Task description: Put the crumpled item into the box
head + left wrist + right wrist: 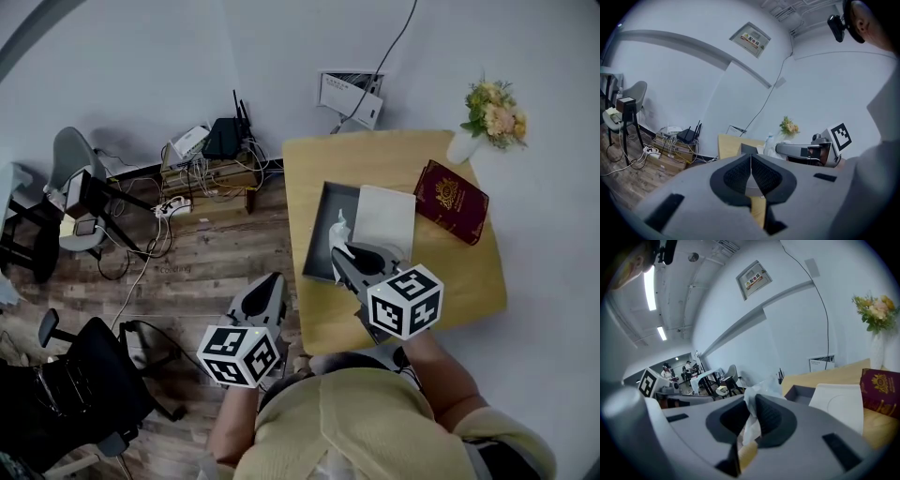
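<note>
Crumpled item [752, 425] pinched between the right tongs [750, 401], over the box [317, 246].

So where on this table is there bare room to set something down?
Bare table along the far edge behind the box, and at the near right corner by the red booklet. Crowded mid-table: box, white lid, booklet; vase far right.

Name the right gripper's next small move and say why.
Probably lower the right gripper a little and open its jaws: they are shut on the crumpled paper, which seems to hang over the open part of the box, beside the white lid.
</note>
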`<action>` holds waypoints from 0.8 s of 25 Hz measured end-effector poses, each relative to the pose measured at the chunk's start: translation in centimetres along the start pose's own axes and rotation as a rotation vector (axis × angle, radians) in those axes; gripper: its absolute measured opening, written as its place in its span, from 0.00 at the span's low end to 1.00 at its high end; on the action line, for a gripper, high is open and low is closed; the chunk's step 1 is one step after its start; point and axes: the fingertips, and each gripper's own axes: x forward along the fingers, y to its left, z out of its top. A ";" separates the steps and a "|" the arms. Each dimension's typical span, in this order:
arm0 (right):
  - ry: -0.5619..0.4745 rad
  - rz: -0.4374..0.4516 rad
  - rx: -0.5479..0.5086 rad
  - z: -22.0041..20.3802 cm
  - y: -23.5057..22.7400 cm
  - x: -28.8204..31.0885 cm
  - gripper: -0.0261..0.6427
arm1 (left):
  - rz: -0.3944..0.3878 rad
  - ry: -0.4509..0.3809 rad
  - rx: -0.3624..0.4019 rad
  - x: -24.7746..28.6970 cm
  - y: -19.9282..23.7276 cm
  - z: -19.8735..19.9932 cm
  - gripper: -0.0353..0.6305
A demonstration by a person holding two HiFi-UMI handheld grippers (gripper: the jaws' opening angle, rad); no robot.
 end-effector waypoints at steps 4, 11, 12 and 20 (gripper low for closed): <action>0.028 0.005 -0.002 -0.6 -0.6 0.8 0.11 | 0.009 0.008 -0.006 0.8 0.5 -0.1 0.09; 0.084 0.001 -0.009 -1.5 -1.9 2.3 0.11 | 0.013 0.023 -0.021 2.5 1.1 -0.2 0.09; 0.091 0.003 -0.008 -1.6 -2.1 2.5 0.11 | 0.013 0.026 -0.020 2.7 1.2 -0.2 0.09; 0.144 0.015 -0.003 -3.1 -3.1 3.7 0.11 | 0.015 0.046 -0.032 4.5 1.7 -0.5 0.09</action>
